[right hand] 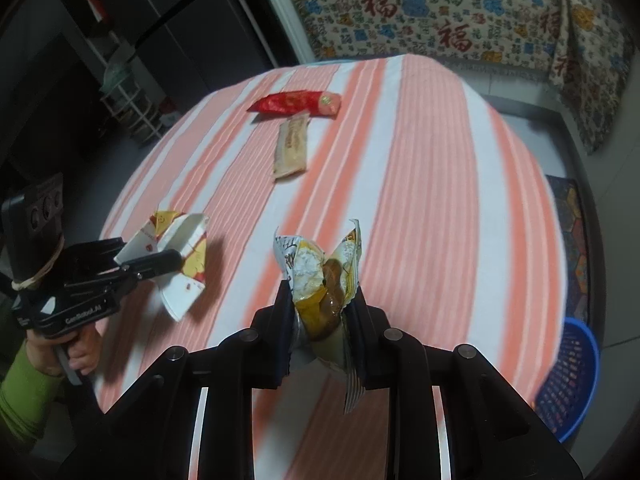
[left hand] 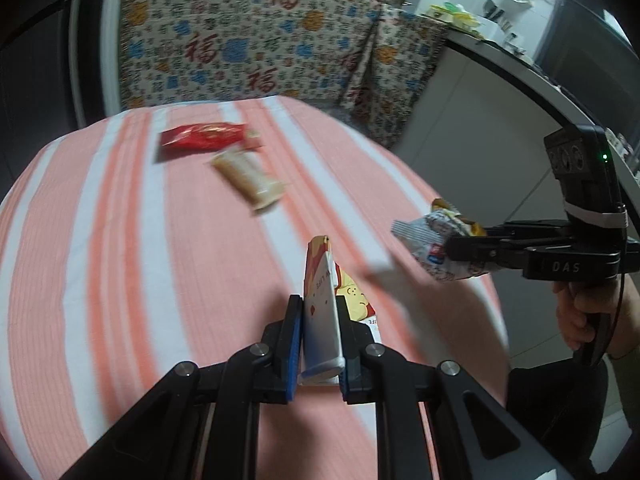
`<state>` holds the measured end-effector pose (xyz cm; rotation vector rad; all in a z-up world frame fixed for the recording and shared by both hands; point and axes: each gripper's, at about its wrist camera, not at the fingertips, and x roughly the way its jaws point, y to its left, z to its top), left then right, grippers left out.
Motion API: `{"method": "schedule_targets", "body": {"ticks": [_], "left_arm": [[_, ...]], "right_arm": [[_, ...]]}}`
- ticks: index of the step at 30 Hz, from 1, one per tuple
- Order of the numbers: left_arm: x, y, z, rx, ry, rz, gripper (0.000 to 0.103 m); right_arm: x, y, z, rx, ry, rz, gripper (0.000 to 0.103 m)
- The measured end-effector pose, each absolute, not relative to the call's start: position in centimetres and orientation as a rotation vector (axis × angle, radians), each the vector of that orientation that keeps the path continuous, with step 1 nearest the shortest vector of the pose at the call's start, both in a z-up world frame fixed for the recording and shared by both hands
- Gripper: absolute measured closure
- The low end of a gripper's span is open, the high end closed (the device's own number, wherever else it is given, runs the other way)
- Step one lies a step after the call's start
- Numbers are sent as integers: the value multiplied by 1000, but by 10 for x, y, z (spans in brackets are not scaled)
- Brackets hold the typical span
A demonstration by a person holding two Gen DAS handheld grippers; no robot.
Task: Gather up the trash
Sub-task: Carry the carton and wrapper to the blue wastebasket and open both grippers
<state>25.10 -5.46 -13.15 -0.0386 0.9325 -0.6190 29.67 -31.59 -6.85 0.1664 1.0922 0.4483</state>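
Observation:
My left gripper [left hand: 318, 306] is shut on a white, red and yellow wrapper [left hand: 322, 316] and holds it above the striped table; it also shows in the right wrist view [right hand: 172, 258]. My right gripper [right hand: 322, 292] is shut on a crumpled yellow and silver snack packet [right hand: 320, 280], held above the table; in the left wrist view it shows at the right [left hand: 452, 246] with the packet [left hand: 434, 248]. A red wrapper [left hand: 202, 136] [right hand: 296, 103] and a beige wrapper [left hand: 248, 178] [right hand: 291, 148] lie on the far part of the table.
The table has a pink and white striped cloth [left hand: 120, 240] [right hand: 440, 160]. A blue plastic basket [right hand: 572, 384] stands on the floor at the right of the table. A patterned cloth [left hand: 248, 32] hangs behind. A counter [left hand: 520, 60] runs along the right.

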Motion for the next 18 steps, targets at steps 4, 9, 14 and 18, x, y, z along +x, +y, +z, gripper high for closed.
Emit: {"method": "schedule_targets", "body": {"ticks": [4, 9, 14, 18], "left_arm": [[244, -105, -116, -27, 923, -688, 88], [233, -181, -109, -7, 926, -796, 88], [223, -272, -116, 34, 950, -892, 88], [221, -338, -132, 53, 982, -929, 88]], "right_arm": [[279, -361, -55, 214, 1049, 387, 77], [254, -436, -46, 261, 1021, 240, 77], [234, -515, -57, 306, 1034, 67, 77], [228, -561, -77, 345, 1055, -24, 77]]}}
